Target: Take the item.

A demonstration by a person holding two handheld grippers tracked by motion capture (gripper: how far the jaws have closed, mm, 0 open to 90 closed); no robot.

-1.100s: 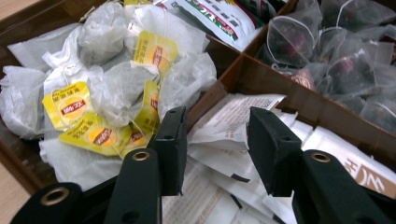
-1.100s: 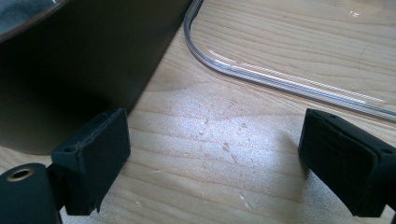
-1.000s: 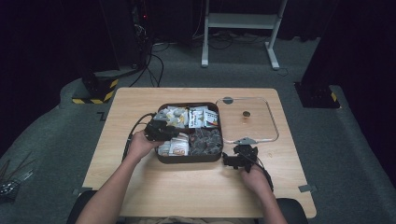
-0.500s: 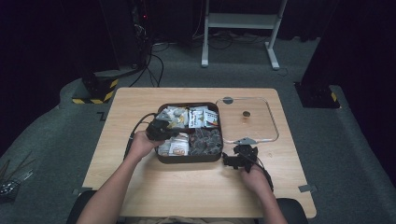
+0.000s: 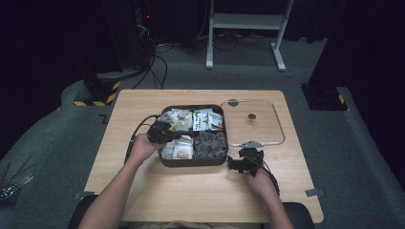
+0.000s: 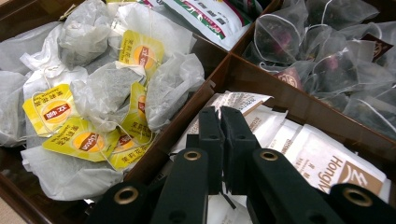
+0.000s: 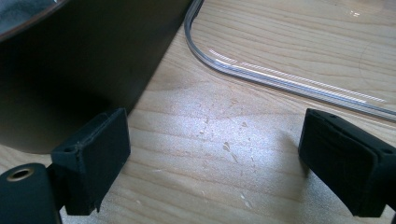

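- The left gripper (image 6: 220, 116) is seen with its jaws pressed together, poised over the near-left compartment of the brown box (image 5: 191, 162); whether a packet edge is pinched between the tips cannot be told.
- The white sachets (image 6: 303, 154) lie flat and overlapping in that compartment, just under the jaws, against the near wall of the box.
- These sachets are judged light, thin and pliable, with a smooth paper or foil skin that may slide against its neighbours; a single one is best taken by a free corner or upturned edge, not by its flat face.
- A pinch across the sealed rim is expected to hold better than one over the filled middle, which could crumple.
- In the far-left compartment, the tea bags with yellow tags (image 6: 93, 102) are seen piled loosely; they are judged soft and easily torn, and their strings may tangle and drag others along.
- The mesh bags (image 6: 327, 65) in the near-right compartment look fragile as well.
- The right gripper (image 7: 215, 163) is held with its jaws wide apart and nothing between them, low over the table (image 5: 200, 200) by the near-right corner of the box, beside the clear lid (image 5: 274, 138) lying on the table to the right.
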